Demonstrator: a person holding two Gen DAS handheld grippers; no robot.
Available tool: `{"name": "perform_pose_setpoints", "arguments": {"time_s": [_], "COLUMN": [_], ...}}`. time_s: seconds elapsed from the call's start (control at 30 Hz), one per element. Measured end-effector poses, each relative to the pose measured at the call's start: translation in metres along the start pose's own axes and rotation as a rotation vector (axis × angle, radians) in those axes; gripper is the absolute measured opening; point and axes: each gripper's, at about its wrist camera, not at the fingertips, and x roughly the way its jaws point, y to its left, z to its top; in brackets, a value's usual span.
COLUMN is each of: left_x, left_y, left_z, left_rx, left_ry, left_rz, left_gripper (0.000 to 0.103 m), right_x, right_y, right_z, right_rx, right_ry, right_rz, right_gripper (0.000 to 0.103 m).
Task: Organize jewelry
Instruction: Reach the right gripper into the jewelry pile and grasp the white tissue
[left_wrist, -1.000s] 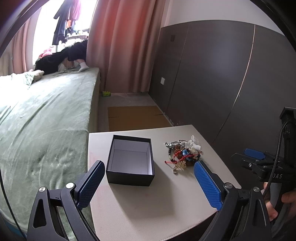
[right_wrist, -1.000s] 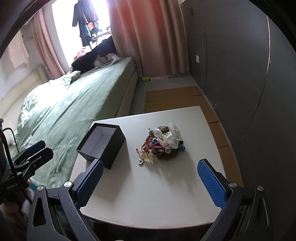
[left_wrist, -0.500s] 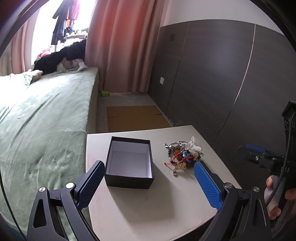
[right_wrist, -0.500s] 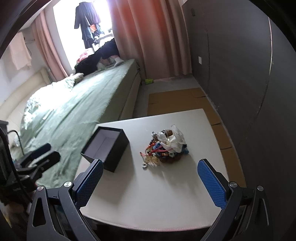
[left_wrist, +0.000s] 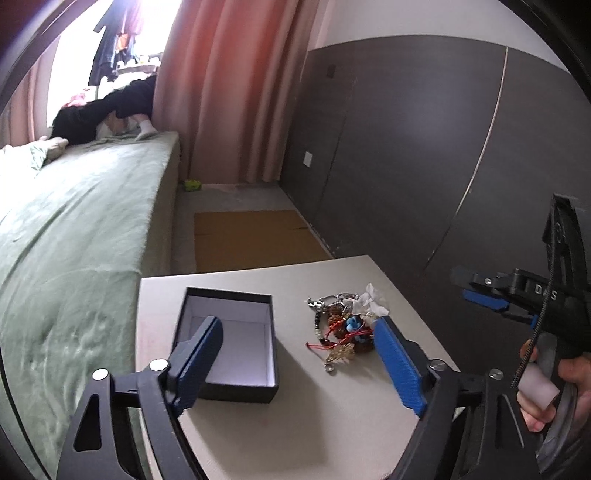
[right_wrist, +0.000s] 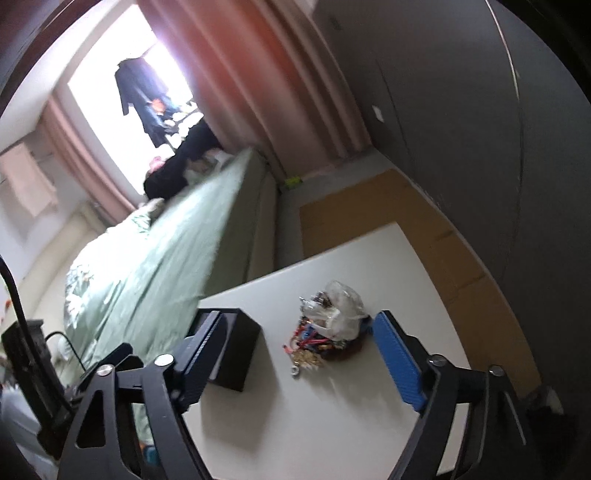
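Observation:
A black open box (left_wrist: 229, 332) with a white inside stands on the left part of a small white table (left_wrist: 314, 417). To its right lies a tangled pile of jewelry (left_wrist: 345, 326): beads, red cord, a gold charm and a white flower. My left gripper (left_wrist: 298, 326) hovers over the table's near side, jaws closing, nothing between the blue pads. My right gripper (right_wrist: 297, 321) faces the jewelry pile (right_wrist: 325, 332) and the box (right_wrist: 234, 350), tilted, jaws also closing on nothing. The right gripper (left_wrist: 487, 299) shows at the right edge in a hand (left_wrist: 554, 387).
A green-covered bed (left_wrist: 74, 240) borders the table's left side. Dark wall panels (left_wrist: 406, 166) run along the right. Flat cardboard (left_wrist: 251, 236) lies on the floor beyond the table, before pink curtains (left_wrist: 229, 92).
The jaws of both grippers have narrowed. The right wrist view has rolled, so the room now looks tilted. Both grippers have come a little nearer the box and the jewelry.

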Motion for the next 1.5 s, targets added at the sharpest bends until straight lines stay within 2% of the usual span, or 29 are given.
{"name": "perform_pose_setpoints", "arguments": {"time_s": [0.07, 0.2, 0.3, 0.37, 0.47, 0.6, 0.77, 0.8, 0.87, 0.9, 0.93, 1.0, 1.3, 1.5], "left_x": [0.009, 0.021, 0.03, 0.037, 0.046, 0.057, 0.073, 0.075, 0.081, 0.086, 0.089, 0.097, 0.116, 0.141], "left_y": [-0.003, -0.007, -0.006, -0.003, 0.0, 0.004, 0.003, 0.001, 0.001, 0.0, -0.001, 0.0, -0.011, -0.024], "left_z": [0.002, 0.008, 0.012, 0.014, 0.016, 0.017, 0.018, 0.018, 0.018, 0.019, 0.019, 0.021, 0.031, 0.039], "left_rx": [0.004, 0.009, -0.005, -0.017, -0.041, -0.067, -0.073, -0.068, -0.062, -0.068, -0.076, -0.079, -0.08, -0.086], "left_ry": [0.009, 0.013, 0.017, 0.026, 0.042, 0.056, 0.08, 0.084, 0.093, 0.102, 0.111, 0.123, 0.146, 0.209], "left_rz": [0.002, 0.011, 0.01, 0.008, 0.006, 0.004, 0.001, 0.0, -0.005, -0.016, -0.025, -0.034, -0.045, -0.057], "left_gripper": [0.071, 0.065, 0.062, 0.057, 0.055, 0.054, 0.054, 0.054, 0.054, 0.054, 0.054, 0.054, 0.043, 0.037], "right_x": [0.007, 0.036, 0.055, 0.066, 0.081, 0.1, 0.132, 0.136, 0.144, 0.145, 0.146, 0.14, 0.101, 0.076], "right_y": [-0.003, -0.007, -0.01, -0.011, -0.012, -0.017, -0.026, -0.028, -0.032, -0.034, -0.036, -0.041, -0.056, -0.062], "right_z": [0.003, 0.01, 0.016, 0.02, 0.026, 0.028, 0.018, 0.018, 0.016, 0.015, 0.015, 0.016, 0.033, 0.044], "right_rx": [0.01, 0.022, 0.032, 0.047, 0.066, 0.082, 0.068, 0.069, 0.075, 0.079, 0.088, 0.107, 0.201, 0.239], "right_ry": [0.015, 0.096, 0.152, 0.183, 0.237, 0.266, 0.3, 0.307, 0.326, 0.331, 0.333, 0.31, 0.191, 0.11], "right_rz": [-0.003, -0.026, -0.046, -0.041, -0.041, -0.045, -0.093, -0.098, -0.107, -0.105, -0.101, -0.096, 0.033, 0.139], "right_gripper": [0.074, 0.063, 0.061, 0.061, 0.061, 0.06, 0.054, 0.051, 0.033, 0.013, 0.005, 0.003, 0.002, 0.002]}}
